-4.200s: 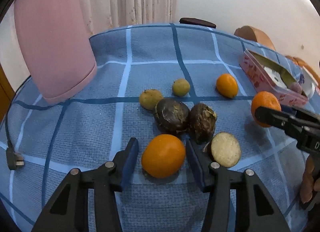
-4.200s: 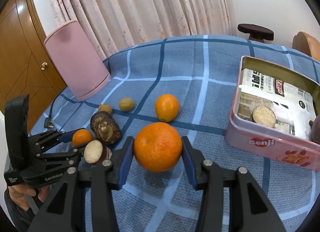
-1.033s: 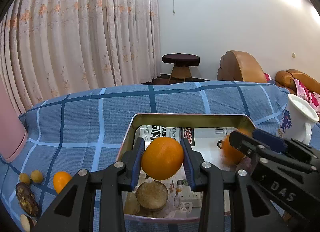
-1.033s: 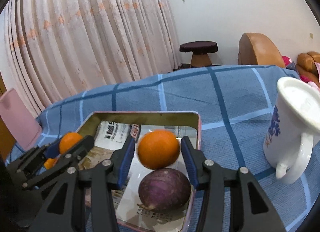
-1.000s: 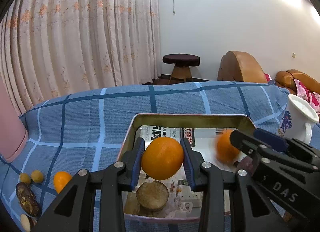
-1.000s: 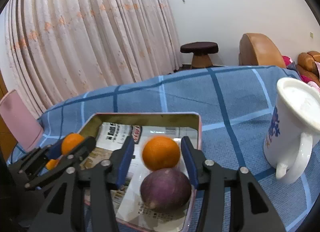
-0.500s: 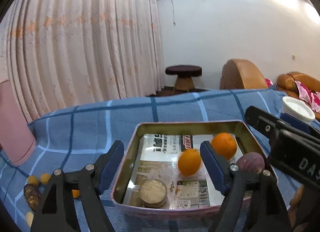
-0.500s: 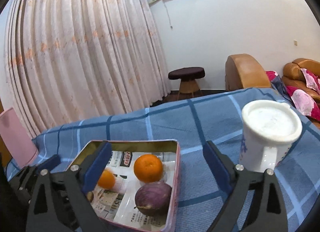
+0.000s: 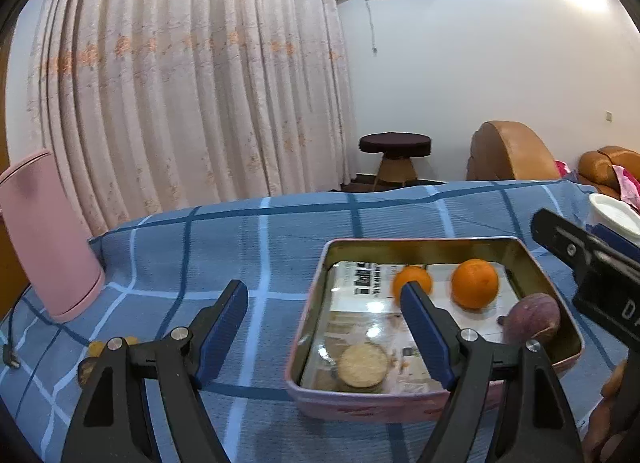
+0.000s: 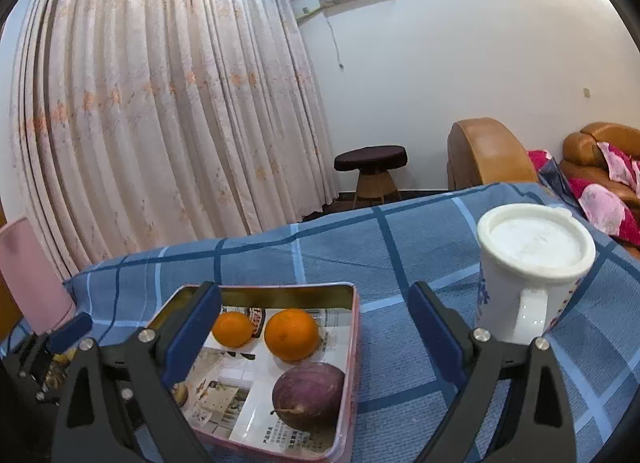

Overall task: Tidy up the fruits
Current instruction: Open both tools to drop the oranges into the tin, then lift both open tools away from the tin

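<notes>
A pink tin (image 9: 312, 387) (image 10: 354, 327) lined with printed paper sits on the blue checked tablecloth. In it lie two oranges (image 9: 475, 283) (image 9: 412, 277) (image 10: 291, 334) (image 10: 233, 329), a purple fruit (image 9: 531, 318) (image 10: 308, 393) and a cut round half (image 9: 362, 365). My left gripper (image 9: 326, 329) is open and empty, held above the cloth at the tin's left edge. My right gripper (image 10: 314, 329) is open and empty, above the tin's right side. Small fruits (image 9: 96, 349) lie on the cloth at far left, partly hidden behind the left gripper.
A pink kettle (image 9: 48, 239) (image 10: 28, 275) stands at the left with its cord. A white lidded mug (image 10: 528, 275) stands right of the tin. Behind the table are curtains, a stool (image 9: 394, 143) and brown sofas.
Both grippers opened and let their oranges drop into the tin. Both then pulled back and up, and the left one has shifted left of the tin.
</notes>
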